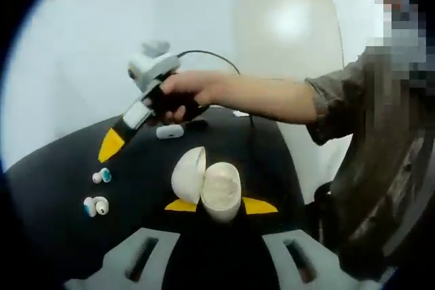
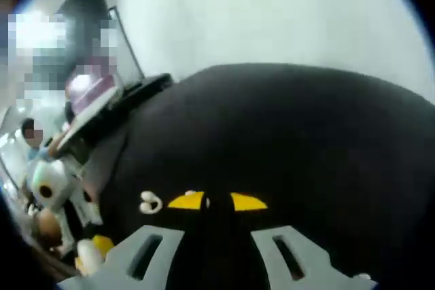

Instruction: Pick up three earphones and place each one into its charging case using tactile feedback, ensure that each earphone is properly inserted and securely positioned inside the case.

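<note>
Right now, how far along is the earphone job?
Done: the case is open. In hand: the left hand-held gripper clamps it, while the right hand-held gripper hovers empty beside an earphone. Left: nearly everything; two earphones and a likely third lie on the table.

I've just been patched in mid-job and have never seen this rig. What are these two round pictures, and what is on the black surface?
A person holds a two-jaw gripper in each hand, and each carries a fisheye camera looking along its own jaws. In the left gripper view, the left gripper grips an open cream charging case between its yellow tips. The person's hand holds the right gripper over the black table, where two white-and-blue earphones and a white case lie. In the right gripper view, its tips nearly meet around something small and white; another earphone lies beside.
</note>
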Tool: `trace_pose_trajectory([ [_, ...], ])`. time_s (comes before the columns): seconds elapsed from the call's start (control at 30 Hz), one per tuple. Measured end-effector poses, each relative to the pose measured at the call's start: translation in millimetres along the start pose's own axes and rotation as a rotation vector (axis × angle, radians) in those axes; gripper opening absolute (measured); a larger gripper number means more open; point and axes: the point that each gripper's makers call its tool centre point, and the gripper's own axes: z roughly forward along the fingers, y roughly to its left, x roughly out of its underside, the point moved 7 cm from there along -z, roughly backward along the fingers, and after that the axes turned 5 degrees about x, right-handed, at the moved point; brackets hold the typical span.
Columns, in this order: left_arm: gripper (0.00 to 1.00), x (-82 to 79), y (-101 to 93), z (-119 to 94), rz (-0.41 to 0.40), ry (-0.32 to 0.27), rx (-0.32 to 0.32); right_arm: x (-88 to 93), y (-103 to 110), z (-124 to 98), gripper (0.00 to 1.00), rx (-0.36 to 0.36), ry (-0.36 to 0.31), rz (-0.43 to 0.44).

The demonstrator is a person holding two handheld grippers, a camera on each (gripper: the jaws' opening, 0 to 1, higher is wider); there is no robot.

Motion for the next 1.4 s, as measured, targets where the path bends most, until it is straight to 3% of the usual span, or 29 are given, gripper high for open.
trace_pose_trajectory([
  [0.07, 0.19, 0.3, 2.5, 0, 0.000, -0.002, -0.001, 4.0, 3, 4, 0.15, -0.010, 0.051, -0.026],
  [0.17, 0.19, 1.3, 7.2, -4, -0.002, -0.006, -0.007, 5.3, 11, 6, 0.15, 0.001, 0.048, -0.073],
  [0.23, 0.19, 3.1, 16.7, -10, -0.008, -0.014, -0.010, 6.4, 14, 4, 0.14, 0.034, 0.052, -0.174],
  [0.37, 0.19, 2.6, 18.9, -9, -0.016, -0.020, -0.008, 8.2, 26, 2, 0.07, 0.017, 0.048, -0.313],
  [0.6, 0.19, 1.3, 14.2, -5, -0.018, -0.018, -0.009, 20.7, 35, -5, 0.14, -0.029, 0.068, -0.283],
  [0.73, 0.19, 0.6, 12.4, -3, -0.018, -0.017, -0.010, 25.5, 40, -8, 0.11, -0.031, 0.050, -0.339],
  [0.9, 0.19, 3.7, 21.0, -10, -0.023, -0.018, -0.012, 29.5, 51, -12, 0.06, 0.018, -0.022, -0.543],
  [1.0, 0.19, 5.2, 25.4, -14, -0.028, -0.019, -0.010, 25.2, 51, -21, 0.05, 0.030, -0.048, -0.576],
  [1.17, 0.19, 3.5, 17.8, -9, -0.050, -0.015, -0.022, 9.1, 62, -59, 0.05, 0.088, -0.156, -0.645],
  [1.3, 0.19, 2.2, 14.7, -6, -0.107, -0.013, -0.025, 13.6, 99, -104, 0.05, 0.166, -0.281, -0.905],
  [1.4, 0.19, 4.3, 25.2, -11, -0.123, -0.014, -0.026, 31.4, 121, -116, 0.05, 0.190, -0.288, -1.081],
])
